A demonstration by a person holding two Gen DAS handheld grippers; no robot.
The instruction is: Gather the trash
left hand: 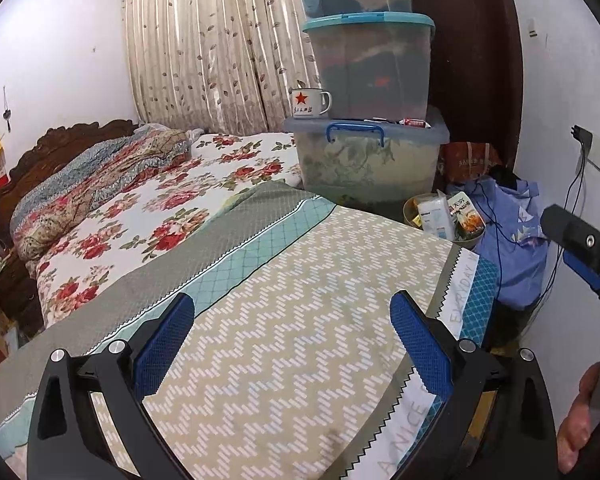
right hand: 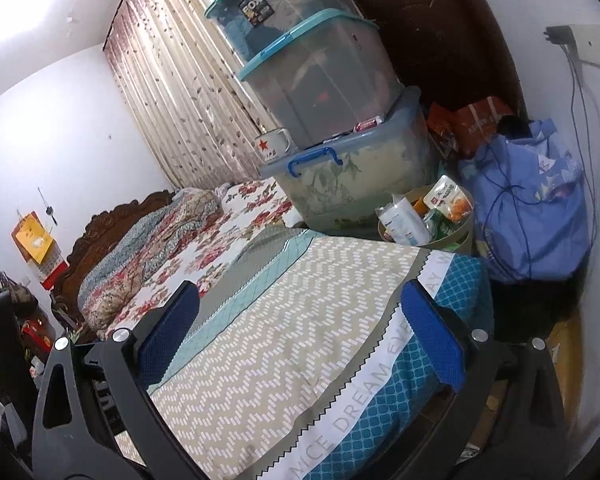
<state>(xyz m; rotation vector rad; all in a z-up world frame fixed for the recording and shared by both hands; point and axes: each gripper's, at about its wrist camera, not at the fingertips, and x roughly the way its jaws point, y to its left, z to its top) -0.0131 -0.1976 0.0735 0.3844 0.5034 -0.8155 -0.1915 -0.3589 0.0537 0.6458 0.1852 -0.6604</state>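
Beneath both of my tools lies the zigzag-patterned quilt (left hand: 300, 340), spread over the foot of the bed (left hand: 220, 168). My left hand-held gripper (left hand: 292, 340) hovers above it with its jaws spread wide and nothing between them; my right hand-held gripper (right hand: 300, 340) is the same, wide apart and empty.

The trash I am after sits in one round bin (right hand: 460, 240) just beyond the quilt's far corner, beside the lowest storage box (right hand: 352, 184). I count about three wrappers or packets (right hand: 446, 198) standing up out of it, though they overlap and there may be more underneath.

Three storage boxes are stacked, with one star-printed mug (right hand: 272, 145) perched on the bottom box's lid. One blue bag (right hand: 532, 216) slumps next to the bin, trailing one dark cord.

My worry is the reach: the bin is hemmed in, so a wide-spread jaw could knock the mug off its ledge, snag the cord, or tip the bin. Light packets may also slip from a pinch.
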